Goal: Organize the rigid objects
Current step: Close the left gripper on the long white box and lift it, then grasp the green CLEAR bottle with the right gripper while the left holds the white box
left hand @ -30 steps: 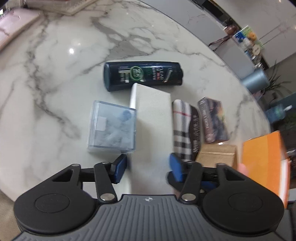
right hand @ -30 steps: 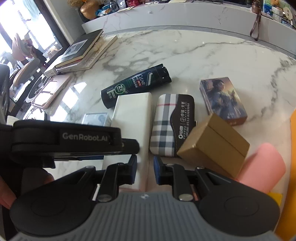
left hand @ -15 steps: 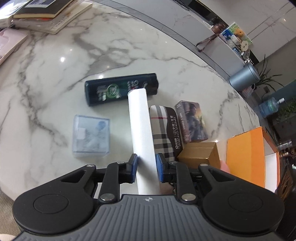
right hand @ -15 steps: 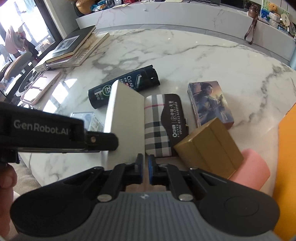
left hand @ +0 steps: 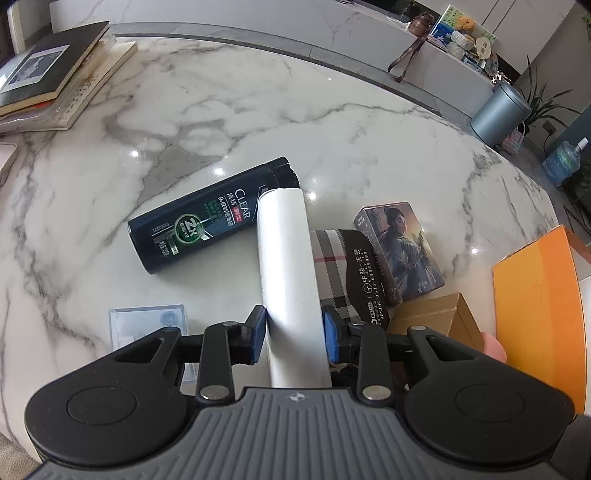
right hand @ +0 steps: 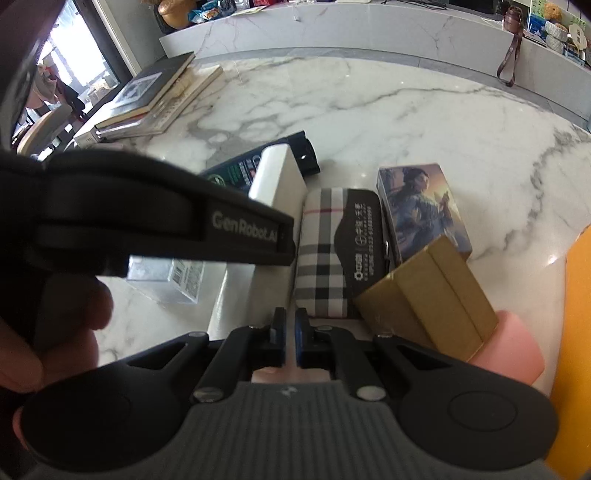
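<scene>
Step in hand, as I judge it: lifting the white box [left hand: 288, 280] off the marble table [left hand: 258, 110]. It stands on edge between bottle [left hand: 207, 225] and plaid case [left hand: 332, 266]; my left gripper [left hand: 294, 334], jaws just opened slightly, clasps it. My right gripper [right hand: 290, 341] is clenched, apparently empty. Next: carry it clear without toppling neighbours. Legible: "CLEAR" and "2X" on the bottle, "GenRobot.AI" on the left gripper.

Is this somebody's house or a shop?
Probably a house, maybe a living or dining room. The things lie on a round marble table with a stack of books on it, and behind it stand a potted plant and a shelf of knick-knacks.
</scene>
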Motion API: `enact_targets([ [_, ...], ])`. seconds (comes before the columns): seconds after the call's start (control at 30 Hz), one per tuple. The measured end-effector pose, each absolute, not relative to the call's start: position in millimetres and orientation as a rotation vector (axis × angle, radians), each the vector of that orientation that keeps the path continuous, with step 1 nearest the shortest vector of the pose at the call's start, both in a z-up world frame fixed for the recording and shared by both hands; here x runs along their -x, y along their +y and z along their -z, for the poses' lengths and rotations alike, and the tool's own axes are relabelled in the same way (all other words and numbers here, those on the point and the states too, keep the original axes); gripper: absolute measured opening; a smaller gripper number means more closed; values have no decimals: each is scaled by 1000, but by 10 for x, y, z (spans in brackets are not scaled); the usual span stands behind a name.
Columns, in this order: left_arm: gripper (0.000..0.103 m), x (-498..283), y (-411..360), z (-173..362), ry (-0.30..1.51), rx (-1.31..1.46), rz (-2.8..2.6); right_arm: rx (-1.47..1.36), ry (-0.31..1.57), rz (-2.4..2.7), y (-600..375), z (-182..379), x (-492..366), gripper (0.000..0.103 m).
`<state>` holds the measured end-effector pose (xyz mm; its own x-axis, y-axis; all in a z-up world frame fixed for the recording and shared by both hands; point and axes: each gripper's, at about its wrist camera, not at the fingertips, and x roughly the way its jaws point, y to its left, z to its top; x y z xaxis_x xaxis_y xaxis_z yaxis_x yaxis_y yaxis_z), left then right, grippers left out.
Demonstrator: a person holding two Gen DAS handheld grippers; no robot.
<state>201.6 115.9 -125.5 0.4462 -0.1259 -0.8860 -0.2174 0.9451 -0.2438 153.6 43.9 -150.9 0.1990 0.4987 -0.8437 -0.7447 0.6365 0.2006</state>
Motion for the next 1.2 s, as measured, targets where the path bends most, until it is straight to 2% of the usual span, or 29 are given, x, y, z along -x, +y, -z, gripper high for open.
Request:
enact_targets([
  [0.1,31,-1993,1213,1220,1100,349,-63,255,1053,-893,466,1458,-1564,4],
  [0.4,30,-1936,1657,752,957,427,-105,158,1044,-887,621,1231,-1694,8],
  [0.5,30,-2002,1862,606,908,389,-135,81,1068,-856,718,1220,-1813,18],
  [0.57,30,-2084,1991,572,898,358,-158,20,1089,-827,812,1222,-1896,35],
  [0.83,30,-2426,2359,783,955,224,-200,-184,1162,-670,1231,1413,-2115,40],
  [1.0,30,-2456,2381,1010,1014,209,-160,-207,1218,-611,1418,1599,-2152,42],
  [1.07,30,-2458,2398,1076,1032,223,-149,-198,1219,-611,1475,1622,-2160,49],
  [1.2,30,-2427,2486,1160,1051,308,-134,-150,1196,-619,1568,1653,-2171,52],
])
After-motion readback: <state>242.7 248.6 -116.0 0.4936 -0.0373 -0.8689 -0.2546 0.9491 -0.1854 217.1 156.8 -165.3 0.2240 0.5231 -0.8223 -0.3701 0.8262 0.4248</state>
